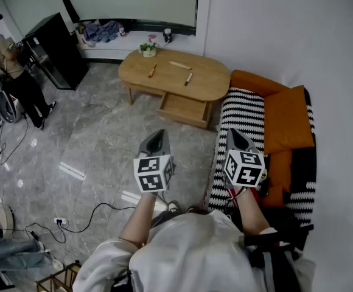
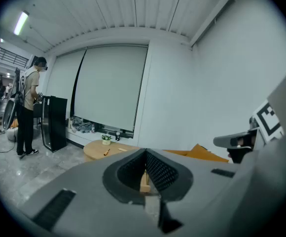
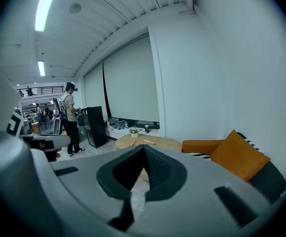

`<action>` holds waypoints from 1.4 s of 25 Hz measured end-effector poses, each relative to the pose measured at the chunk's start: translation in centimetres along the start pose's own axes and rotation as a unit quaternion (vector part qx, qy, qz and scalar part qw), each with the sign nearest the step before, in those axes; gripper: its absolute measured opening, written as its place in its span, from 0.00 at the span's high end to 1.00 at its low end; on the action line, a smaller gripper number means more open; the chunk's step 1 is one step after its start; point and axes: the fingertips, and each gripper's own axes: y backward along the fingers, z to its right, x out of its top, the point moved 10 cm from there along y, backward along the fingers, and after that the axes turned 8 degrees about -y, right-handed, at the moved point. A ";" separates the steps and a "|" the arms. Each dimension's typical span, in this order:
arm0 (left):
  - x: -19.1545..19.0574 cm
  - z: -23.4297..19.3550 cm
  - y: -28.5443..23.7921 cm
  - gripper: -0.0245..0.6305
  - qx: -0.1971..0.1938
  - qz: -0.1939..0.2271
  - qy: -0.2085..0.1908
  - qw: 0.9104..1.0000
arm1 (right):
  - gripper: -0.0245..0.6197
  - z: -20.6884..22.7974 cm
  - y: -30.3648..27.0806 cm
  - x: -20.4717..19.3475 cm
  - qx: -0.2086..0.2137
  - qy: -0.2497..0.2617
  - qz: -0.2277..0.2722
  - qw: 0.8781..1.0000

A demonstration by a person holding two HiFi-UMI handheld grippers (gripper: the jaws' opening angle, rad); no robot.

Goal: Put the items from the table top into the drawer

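Note:
An oval wooden table (image 1: 210, 81) stands far ahead across the floor. On its top lie an orange-handled tool (image 1: 153, 70), a pale stick (image 1: 180, 65) and a second small tool (image 1: 188, 78), beside a little potted plant (image 1: 148, 48). Under the top, the wooden drawer (image 1: 184, 109) is pulled out. My left gripper (image 1: 157, 137) and right gripper (image 1: 235, 136) are held side by side well short of the table, both shut and empty. The left gripper view shows the table (image 2: 96, 149) small beyond the shut jaws; the right gripper view shows the table (image 3: 153, 142) likewise.
An orange sofa (image 1: 280, 111) with a black-and-white striped throw (image 1: 242, 117) runs along the right, close to my right gripper. A person (image 1: 15, 72) stands at far left by a black cabinet (image 1: 55, 50). Cables (image 1: 73, 224) trail over the grey marble floor.

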 end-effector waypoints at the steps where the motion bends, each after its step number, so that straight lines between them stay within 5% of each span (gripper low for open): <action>1: 0.1 -0.2 -0.2 0.95 -0.001 -0.001 -0.002 1.000 | 0.97 -0.1 -0.3 0.2 -0.001 -0.002 0.000 1.000; 26: -1.2 -8.9 -5.5 0.95 -0.009 -0.034 -0.025 0.999 | 0.97 -4.4 -8.4 -1.5 -0.022 -0.032 -0.045 0.998; 35: -0.6 -9.9 -11.6 0.95 -0.001 -0.052 -0.012 0.999 | 0.97 -2.4 -15.3 0.5 -0.018 -0.034 -0.048 0.998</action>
